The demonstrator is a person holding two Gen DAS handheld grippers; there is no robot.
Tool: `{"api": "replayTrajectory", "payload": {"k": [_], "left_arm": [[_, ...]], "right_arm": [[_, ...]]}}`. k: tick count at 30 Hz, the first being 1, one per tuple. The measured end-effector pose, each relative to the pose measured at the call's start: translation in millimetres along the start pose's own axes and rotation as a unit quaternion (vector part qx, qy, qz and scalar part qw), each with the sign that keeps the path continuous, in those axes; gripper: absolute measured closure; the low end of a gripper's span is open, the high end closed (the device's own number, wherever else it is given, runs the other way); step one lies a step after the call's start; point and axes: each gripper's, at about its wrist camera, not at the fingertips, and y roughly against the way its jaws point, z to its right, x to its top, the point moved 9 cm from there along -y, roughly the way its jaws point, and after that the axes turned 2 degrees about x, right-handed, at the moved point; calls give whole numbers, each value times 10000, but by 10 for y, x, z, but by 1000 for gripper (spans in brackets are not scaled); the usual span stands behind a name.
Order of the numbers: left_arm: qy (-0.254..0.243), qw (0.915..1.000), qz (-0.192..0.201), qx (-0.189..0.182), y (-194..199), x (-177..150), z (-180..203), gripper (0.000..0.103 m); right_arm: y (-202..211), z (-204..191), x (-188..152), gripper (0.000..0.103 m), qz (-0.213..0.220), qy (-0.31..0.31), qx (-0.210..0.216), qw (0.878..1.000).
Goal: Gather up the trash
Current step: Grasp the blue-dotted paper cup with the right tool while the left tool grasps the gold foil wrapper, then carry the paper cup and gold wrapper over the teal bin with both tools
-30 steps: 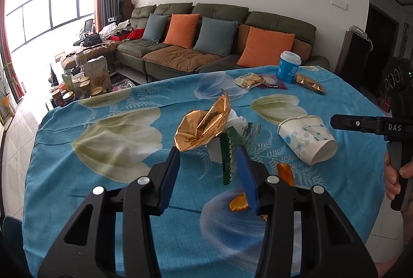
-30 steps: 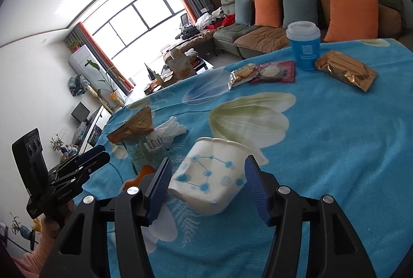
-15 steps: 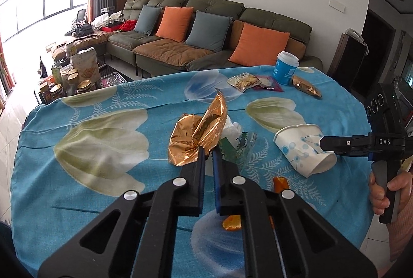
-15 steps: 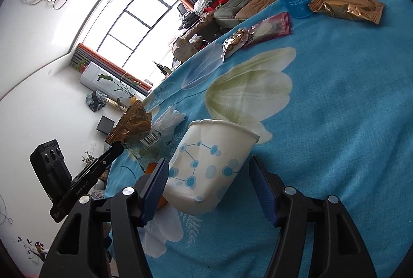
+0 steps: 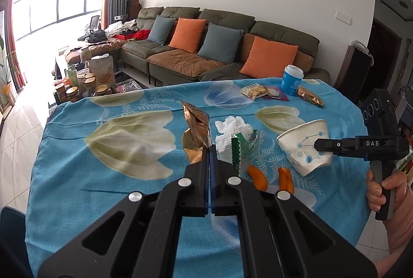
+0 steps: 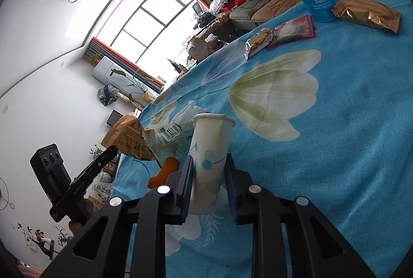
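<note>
My left gripper [image 5: 209, 149] is shut on the lower corner of a crumpled gold foil wrapper [image 5: 195, 132], which hangs above the blue flowered tablecloth [image 5: 103, 174]. My right gripper [image 6: 207, 164] is shut on a white paper cup [image 6: 209, 149] with blue dots and holds it tilted, mouth up; the cup also shows in the left wrist view [image 5: 304, 146]. A white tissue [image 5: 232, 133], a green-edged clear wrapper [image 5: 242, 149] and two orange peels [image 5: 258, 176] lie on the cloth between the grippers.
At the far side of the table stand a blue lidded cup [image 5: 291, 80], a gold snack bag [image 5: 309, 96], a biscuit packet [image 5: 254, 91] and a red packet [image 5: 276, 93]. A sofa with cushions [image 5: 219, 50] stands behind.
My left gripper closed on the gold wrapper and lifted it off the pile. My right gripper closed on the paper cup and tipped it from lying on its side to nearly upright.
</note>
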Motion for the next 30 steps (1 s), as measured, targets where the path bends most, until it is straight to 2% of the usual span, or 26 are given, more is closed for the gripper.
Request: {"api": "replayTrajectory", "payload": {"k": [12,18,30], "left_arm": [[440,9989,158,103,505,-225,-249,102],[737,9966,229,279,738,-378,-434,102],[1009,9926,378,554,1172,-601,-637,102]], "right_arm": [[135,-417,42,84,336,756,-138,9965],[66,-676,-20,84,263,1058,12,9940],[-373,-1270,-288,84,-153,1620,490,9855]]}}
